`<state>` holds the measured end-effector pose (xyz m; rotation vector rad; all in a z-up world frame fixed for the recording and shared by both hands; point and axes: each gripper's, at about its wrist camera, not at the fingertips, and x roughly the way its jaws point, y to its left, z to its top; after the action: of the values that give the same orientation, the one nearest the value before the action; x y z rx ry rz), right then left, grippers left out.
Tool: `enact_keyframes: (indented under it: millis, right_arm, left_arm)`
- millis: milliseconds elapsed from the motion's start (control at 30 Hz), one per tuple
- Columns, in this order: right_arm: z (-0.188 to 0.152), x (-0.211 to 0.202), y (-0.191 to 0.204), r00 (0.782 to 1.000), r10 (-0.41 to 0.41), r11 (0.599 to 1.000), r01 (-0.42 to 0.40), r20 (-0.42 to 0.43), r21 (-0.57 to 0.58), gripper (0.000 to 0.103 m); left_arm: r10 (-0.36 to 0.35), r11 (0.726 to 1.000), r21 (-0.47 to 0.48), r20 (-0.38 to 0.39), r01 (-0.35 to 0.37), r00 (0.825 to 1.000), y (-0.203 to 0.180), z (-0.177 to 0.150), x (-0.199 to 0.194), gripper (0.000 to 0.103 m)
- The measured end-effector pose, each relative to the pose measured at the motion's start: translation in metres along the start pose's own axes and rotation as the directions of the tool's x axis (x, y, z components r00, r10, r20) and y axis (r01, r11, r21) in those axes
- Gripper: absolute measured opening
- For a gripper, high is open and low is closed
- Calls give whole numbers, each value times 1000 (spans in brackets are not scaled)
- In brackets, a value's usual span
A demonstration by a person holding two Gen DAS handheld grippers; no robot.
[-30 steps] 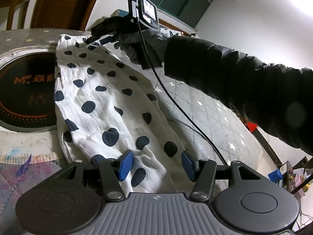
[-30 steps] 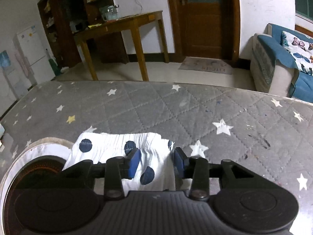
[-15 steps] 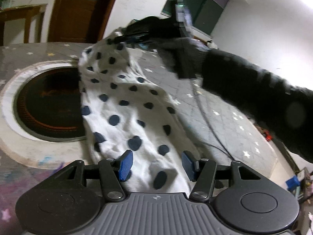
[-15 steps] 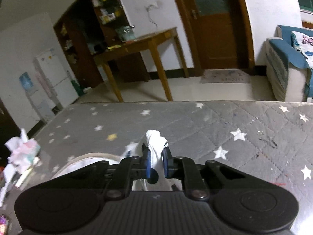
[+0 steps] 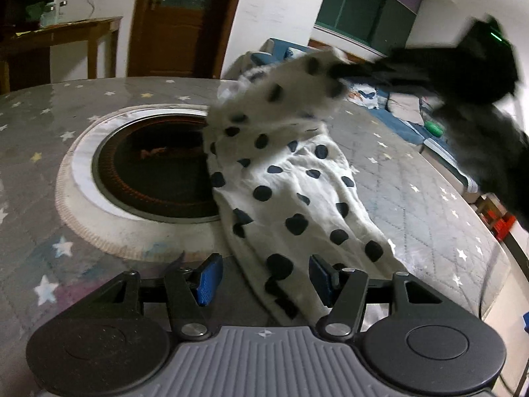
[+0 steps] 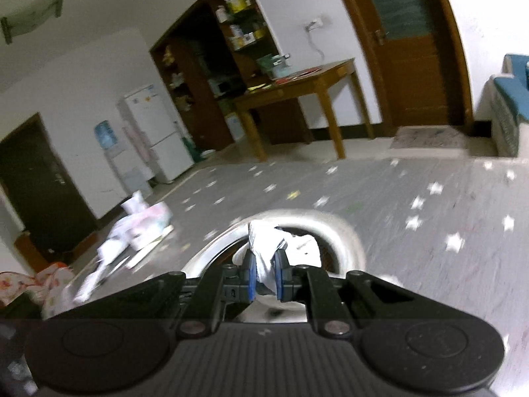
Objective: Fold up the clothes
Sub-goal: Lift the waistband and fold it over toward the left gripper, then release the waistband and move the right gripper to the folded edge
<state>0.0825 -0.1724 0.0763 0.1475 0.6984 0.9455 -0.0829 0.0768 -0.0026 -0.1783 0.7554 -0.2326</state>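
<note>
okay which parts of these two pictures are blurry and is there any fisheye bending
Left wrist view: the right gripper and the lifted end of the polka-dot garment are motion-smeared, while the left gripper is sharp. Right wrist view: the star-patterned table cover streaks sideways, yet the gripper's blue pads stay crisp. Both views bow the door frame and edges, with dark corner vignetting.

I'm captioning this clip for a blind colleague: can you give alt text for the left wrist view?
The blurred right gripper lifts one end of a white polka-dot garment off a grey star-patterned table cover. The garment trails down between the open left gripper fingers, beside a round black cooktop.
</note>
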Motion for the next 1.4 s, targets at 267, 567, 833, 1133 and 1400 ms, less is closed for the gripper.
enact_keyframes:
  millis: [267,567,833,1133,1400]
  right_arm:
    - [-61,-53,41,992,118,993,-119,-47,-9,10]
    - [-118,-98,71,972,168,960,-199,-162,-197,12]
    - [-146,-104,85,955,82,936,-173,-286,-308,20]
    - [-105,-87,57,991,76,988,-89,-107,-123,41]
    - [-107,-36,22,975,150,985,-134,-165,107,46]
  left_arm:
    - [56,998,-11,-13,-56,998,8,-9,-2,61]
    - [99,995,-35,66,-97,993,16,-3,-30,61]
    - [65,998,-15,116,-64,991,4,11,-40,61]
    - [-18,1000,12,105,17,994,-18,13,-36,60]
    - [-132,991,19,18,132,991,-26,-5,-26,59]
